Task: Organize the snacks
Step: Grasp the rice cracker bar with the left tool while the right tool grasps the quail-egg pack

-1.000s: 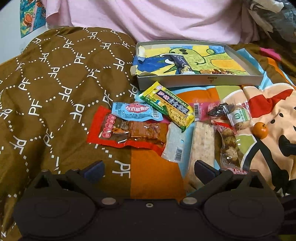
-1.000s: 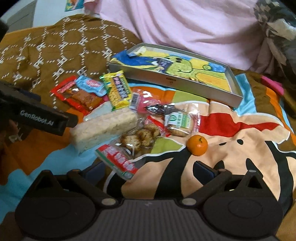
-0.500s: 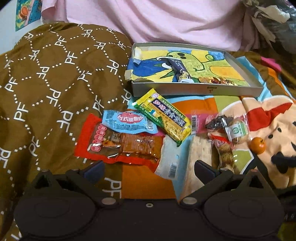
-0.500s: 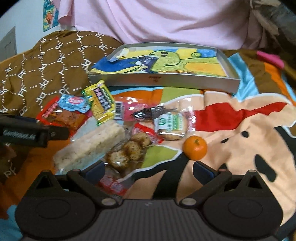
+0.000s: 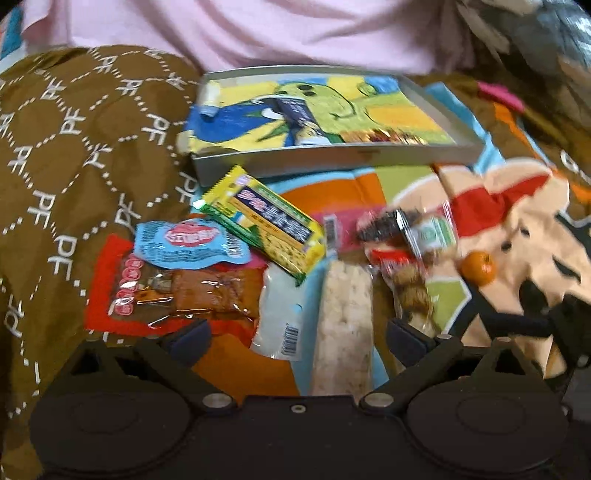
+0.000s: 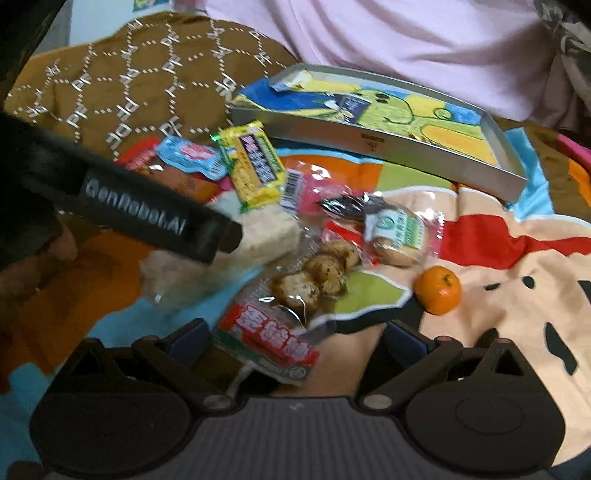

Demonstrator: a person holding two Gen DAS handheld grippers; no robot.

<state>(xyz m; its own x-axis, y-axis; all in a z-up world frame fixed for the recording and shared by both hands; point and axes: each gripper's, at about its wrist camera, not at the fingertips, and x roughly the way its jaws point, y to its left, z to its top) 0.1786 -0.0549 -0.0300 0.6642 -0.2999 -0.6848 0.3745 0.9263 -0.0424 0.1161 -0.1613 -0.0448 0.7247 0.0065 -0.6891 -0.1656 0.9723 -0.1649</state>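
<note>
The snacks lie in a loose heap on a bedspread, just ahead of both claws. Directly before the left gripper [image 5: 297, 334], whose fingers are spread wide and grasp nothing, lies a long pale rice-crisp bar [image 5: 345, 314] in clear wrap, its near end reaching in between the fingers; to the left of it sit a white translucent sachet with a barcode [image 5: 279, 317], a red glossy pack of brown dried tofu [image 5: 173, 295] and, overlapping that, a blue crinkled pouch [image 5: 190, 243]. Further out, a yellow-green flat bar wrapper [image 5: 264, 225] lies slantwise towards a shallow grey cardboard tray [image 5: 332, 157] lined with a bright cartoon print. The right gripper [image 6: 295, 339] is likewise released, its fingers standing to either side of a clear bag with a red label [image 6: 271, 339] holding knobbly brown lumps. Ahead and to the right of it rests a small round tangerine [image 6: 437, 290], smooth and apart from the wrappers; beyond lie a clear-wrapped pastry with a green label [image 6: 400, 236] and a pink packet [image 6: 317, 190]. The left gripper's black body crosses the right view's left side, over the rice-crisp bar, with part of a hand [image 6: 33, 266] behind it. The bedspread is brown quilted cloth with white lettering [image 5: 74, 147] to the left and a smooth cartoon-printed cover [image 6: 517, 277] to the right; pink cloth [image 5: 258, 29] rises behind.
</note>
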